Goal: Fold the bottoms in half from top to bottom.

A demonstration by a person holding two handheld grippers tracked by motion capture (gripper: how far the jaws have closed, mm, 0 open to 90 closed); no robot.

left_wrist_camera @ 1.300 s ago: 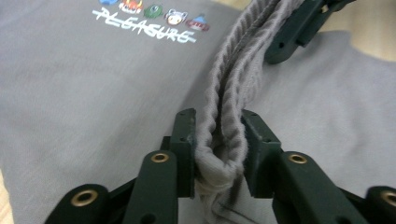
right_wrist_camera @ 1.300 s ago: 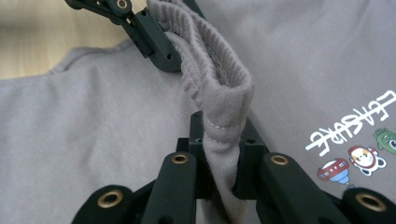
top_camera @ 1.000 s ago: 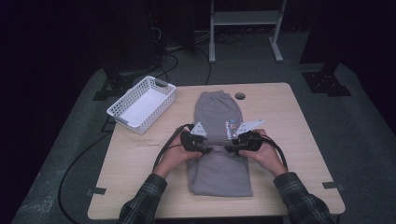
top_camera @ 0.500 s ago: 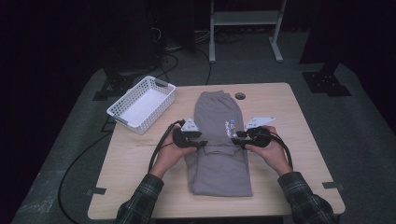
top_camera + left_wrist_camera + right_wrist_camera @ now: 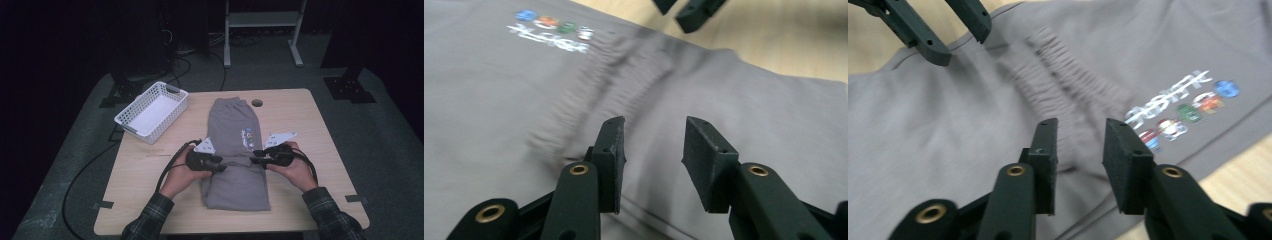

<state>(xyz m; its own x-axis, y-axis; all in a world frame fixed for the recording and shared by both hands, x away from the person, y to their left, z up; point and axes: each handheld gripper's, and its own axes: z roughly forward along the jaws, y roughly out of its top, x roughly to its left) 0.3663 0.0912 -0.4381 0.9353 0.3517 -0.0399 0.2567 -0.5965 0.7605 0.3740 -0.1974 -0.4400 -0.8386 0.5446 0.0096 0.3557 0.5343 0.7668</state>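
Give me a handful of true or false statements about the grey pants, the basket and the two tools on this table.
1. The grey pants lie folded lengthwise on the table. True.
2. The white basket holds a folded shirt. False: nothing lies in it.
3. The left tool has cloth clamped between its jaws. False: its jaws stand apart over the pants with a gap between them.
4. The pants carry a small coloured print. True.
5. The right tool is over the basket. False: it is at the pants' right edge.
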